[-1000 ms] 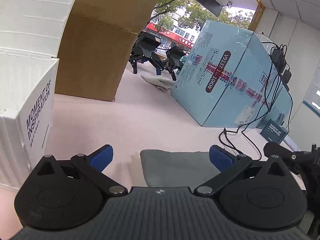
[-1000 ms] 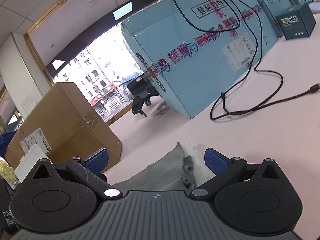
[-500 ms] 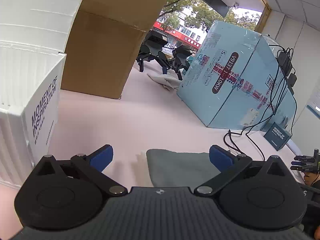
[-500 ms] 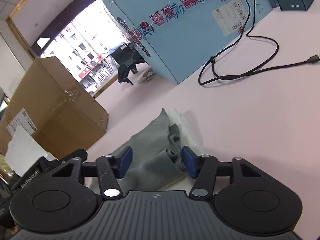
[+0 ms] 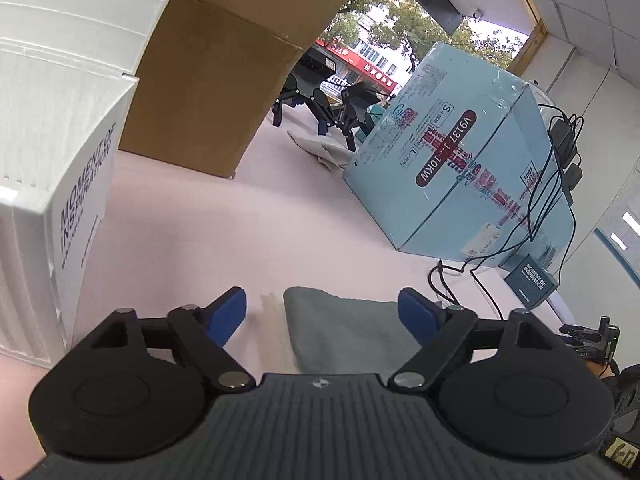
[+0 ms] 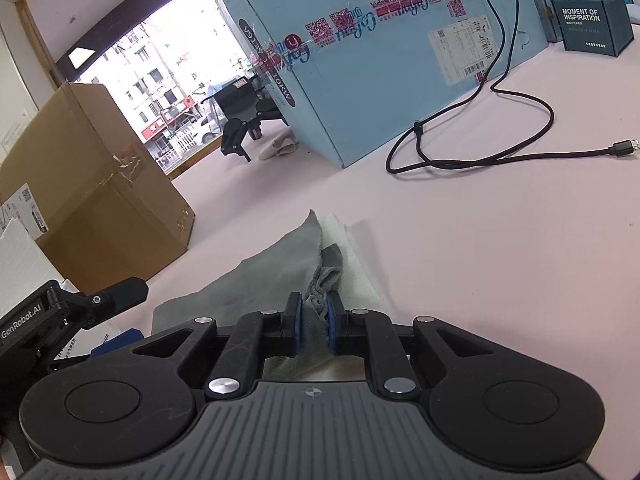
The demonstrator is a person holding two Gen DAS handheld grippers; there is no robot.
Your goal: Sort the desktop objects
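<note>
A grey cloth [image 6: 272,264] lies on the pink tabletop over a white tissue [image 6: 352,248]. My right gripper [image 6: 313,322] is shut on the cloth's bunched near edge, with fabric pinched between its blue pads. In the left wrist view the same grey cloth [image 5: 340,328] lies flat between the spread blue fingertips of my left gripper [image 5: 322,314], which is open and holds nothing. The left gripper's black body [image 6: 80,312] shows at the left edge of the right wrist view, close to the cloth.
A white box [image 5: 60,184] stands at the left, a brown carton [image 5: 208,92] behind it. A large light-blue box [image 5: 460,176] sits at the back right, with black cables [image 6: 480,148] trailing over the table and a small dark box [image 6: 592,24] beside it.
My right gripper has gone from wide open to shut, pinching the grey cloth's edge. The left gripper stays open, with its view shifted slightly.
</note>
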